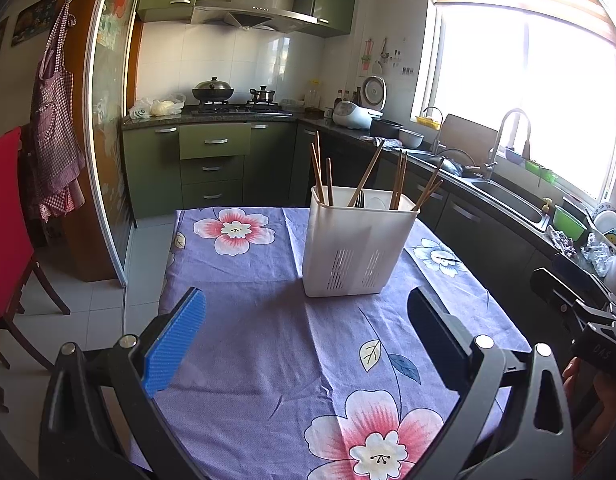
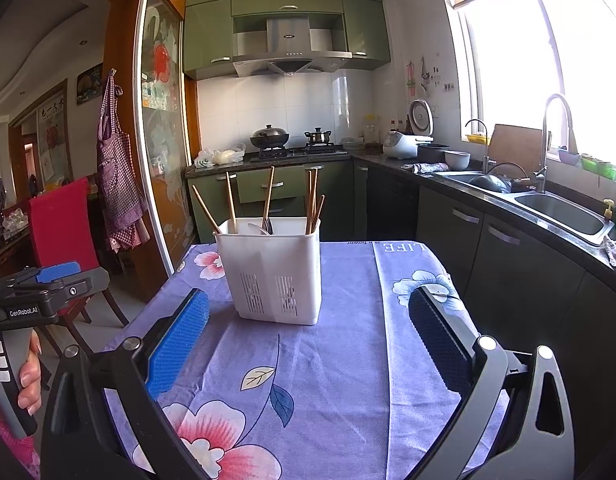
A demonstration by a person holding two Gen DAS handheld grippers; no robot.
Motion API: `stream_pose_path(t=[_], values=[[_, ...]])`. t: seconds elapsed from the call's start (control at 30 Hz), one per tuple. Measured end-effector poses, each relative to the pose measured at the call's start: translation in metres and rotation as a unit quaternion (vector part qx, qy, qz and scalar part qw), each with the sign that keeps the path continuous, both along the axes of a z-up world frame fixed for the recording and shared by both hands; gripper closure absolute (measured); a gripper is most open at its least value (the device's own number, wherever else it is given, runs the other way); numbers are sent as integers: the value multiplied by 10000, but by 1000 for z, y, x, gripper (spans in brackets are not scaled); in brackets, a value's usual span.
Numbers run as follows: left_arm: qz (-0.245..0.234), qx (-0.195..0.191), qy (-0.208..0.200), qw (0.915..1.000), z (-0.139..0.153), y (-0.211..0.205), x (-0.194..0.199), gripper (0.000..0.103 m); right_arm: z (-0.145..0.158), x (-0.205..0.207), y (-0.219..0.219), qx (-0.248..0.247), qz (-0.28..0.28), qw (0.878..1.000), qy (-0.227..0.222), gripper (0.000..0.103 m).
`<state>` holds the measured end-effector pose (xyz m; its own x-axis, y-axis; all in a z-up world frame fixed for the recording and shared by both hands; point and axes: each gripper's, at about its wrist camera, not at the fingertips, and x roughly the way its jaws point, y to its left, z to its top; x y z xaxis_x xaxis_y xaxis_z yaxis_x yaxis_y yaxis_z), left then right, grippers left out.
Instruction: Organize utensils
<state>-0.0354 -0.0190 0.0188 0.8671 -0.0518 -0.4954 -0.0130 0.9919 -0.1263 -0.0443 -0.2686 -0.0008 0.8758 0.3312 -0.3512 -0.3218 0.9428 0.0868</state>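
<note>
White utensil holder with chopsticks stands on floral-cloth worktop. Left gripper and right gripper near it, both spread apart, empty. Red chair left of holder.

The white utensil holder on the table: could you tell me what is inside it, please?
The white utensil holder holds several wooden chopsticks standing upright and leaning outward, plus dark metal utensil handles near the middle. Its opaque walls hide their lower ends and anything at the bottom.
</note>
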Motion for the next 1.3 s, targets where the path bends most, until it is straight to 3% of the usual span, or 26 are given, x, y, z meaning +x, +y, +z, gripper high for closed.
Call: stream_pose_path(t=[0.63, 1.3], values=[[-83, 49, -30, 9999, 0, 1, 0, 7, 0, 1, 0, 17, 5, 10000, 20, 5], [148, 277, 30, 9995, 0, 4, 3, 7, -5, 2, 3, -12, 8, 10000, 85, 5]])
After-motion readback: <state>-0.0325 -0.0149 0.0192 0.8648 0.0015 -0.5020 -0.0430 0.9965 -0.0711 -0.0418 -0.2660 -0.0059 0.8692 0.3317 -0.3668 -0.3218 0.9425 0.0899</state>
